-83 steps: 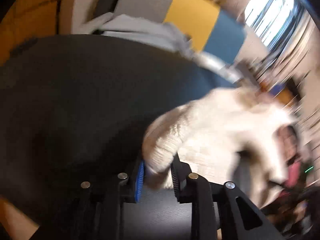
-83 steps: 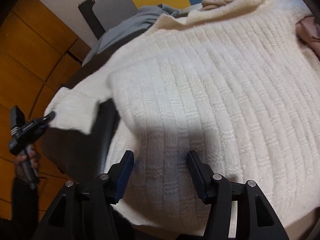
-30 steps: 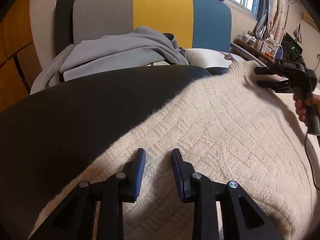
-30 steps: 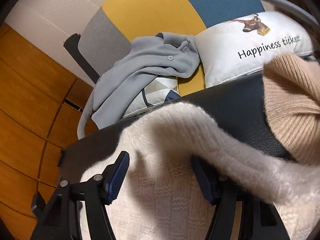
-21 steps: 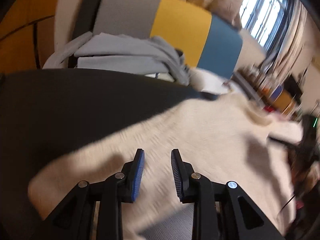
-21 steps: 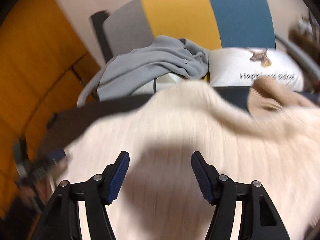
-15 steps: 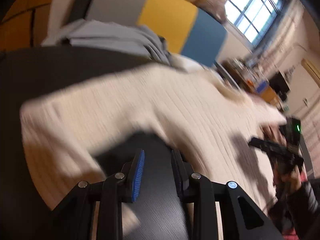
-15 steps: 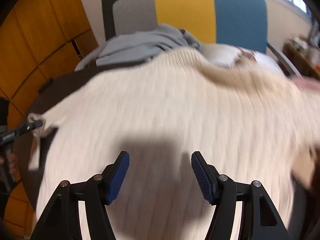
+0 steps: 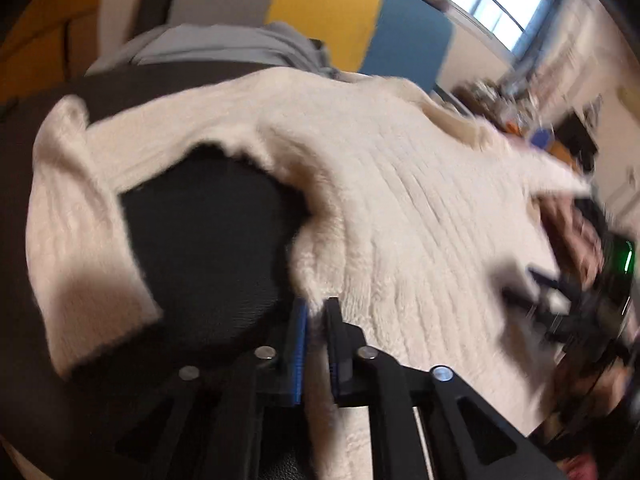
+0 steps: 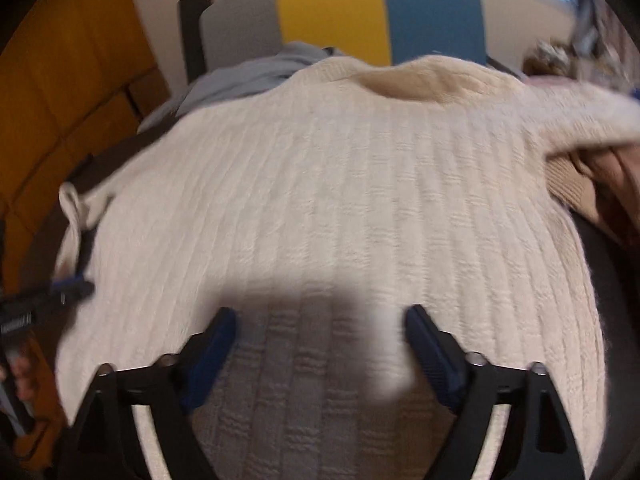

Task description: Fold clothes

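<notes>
A cream ribbed knit sweater [image 9: 400, 200] lies spread on a dark table [image 9: 208, 236], neck toward the far side. Its left sleeve [image 9: 68, 232] bends down toward the near edge. My left gripper [image 9: 315, 312] is shut on the sweater's left side edge. In the right wrist view the sweater [image 10: 340, 208] fills the frame, and my right gripper [image 10: 320, 320] hovers open over its lower body, holding nothing. The left gripper [image 10: 68, 292] shows there at the sweater's left edge. The right gripper [image 9: 560, 304] appears blurred in the left wrist view.
A chair with grey, yellow and blue back panels [image 10: 360, 12] stands behind the table, with a grey garment [image 10: 248, 76] draped on it. A tan knit garment [image 10: 580, 184] lies at the right. Orange wood panels [image 10: 60, 80] line the left wall.
My left gripper has come down to the sweater's left side edge and closed on it. My right gripper has drawn back over the sweater's lower body, still open.
</notes>
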`<state>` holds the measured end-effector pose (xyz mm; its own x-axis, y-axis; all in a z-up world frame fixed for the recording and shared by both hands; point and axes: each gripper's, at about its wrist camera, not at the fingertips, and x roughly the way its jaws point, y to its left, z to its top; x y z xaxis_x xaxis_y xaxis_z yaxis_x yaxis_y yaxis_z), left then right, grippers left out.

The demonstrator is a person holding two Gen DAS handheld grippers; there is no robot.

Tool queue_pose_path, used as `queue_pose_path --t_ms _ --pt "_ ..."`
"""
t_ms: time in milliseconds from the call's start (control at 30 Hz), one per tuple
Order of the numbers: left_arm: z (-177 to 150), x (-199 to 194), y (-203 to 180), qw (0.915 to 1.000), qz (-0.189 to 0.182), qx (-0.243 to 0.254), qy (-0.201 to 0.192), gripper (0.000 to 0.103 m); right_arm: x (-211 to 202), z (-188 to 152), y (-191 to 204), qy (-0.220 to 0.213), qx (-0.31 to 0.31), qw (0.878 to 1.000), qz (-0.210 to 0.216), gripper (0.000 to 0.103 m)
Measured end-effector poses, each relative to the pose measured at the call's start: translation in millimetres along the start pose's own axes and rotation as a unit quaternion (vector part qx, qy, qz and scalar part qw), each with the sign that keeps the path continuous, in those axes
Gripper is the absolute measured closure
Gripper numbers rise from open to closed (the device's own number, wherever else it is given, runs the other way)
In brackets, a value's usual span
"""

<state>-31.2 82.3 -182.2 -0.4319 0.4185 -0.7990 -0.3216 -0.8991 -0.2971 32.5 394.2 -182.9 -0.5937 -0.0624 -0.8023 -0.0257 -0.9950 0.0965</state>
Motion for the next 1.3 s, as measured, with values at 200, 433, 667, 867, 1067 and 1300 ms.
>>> queue_pose_path --t_ms 200,433,667,867,1067,1300 --pt "1 -44 27 0.9998 0.002 -0.005 -0.018 0.099 -3 -6 20 0.043 -0.023 0.999 0.007 0.003" --pt "10 -60 75 0.9949 -0.004 -0.092 -0.040 0.083 -8 -14 23 0.052 -0.034 0.998 -0.001 0.002" --pt "58 -74 110 0.9848 0.066 -0.139 -0.081 0.049 -8 -18 28 0.032 -0.032 0.999 -0.009 0.000" --pt "94 -19 87 0.9847 0.162 -0.064 0.003 0.046 -12 -23 33 0.019 -0.028 0.999 -0.015 0.000" --pt "86 24 91 0.9643 0.261 -0.001 0.046 0.089 -13 -24 31 0.009 -0.030 0.999 -0.012 0.000" --pt "111 -43 174 0.9293 0.367 -0.042 -0.003 0.091 -9 -21 31 0.002 -0.033 0.999 -0.010 0.000"
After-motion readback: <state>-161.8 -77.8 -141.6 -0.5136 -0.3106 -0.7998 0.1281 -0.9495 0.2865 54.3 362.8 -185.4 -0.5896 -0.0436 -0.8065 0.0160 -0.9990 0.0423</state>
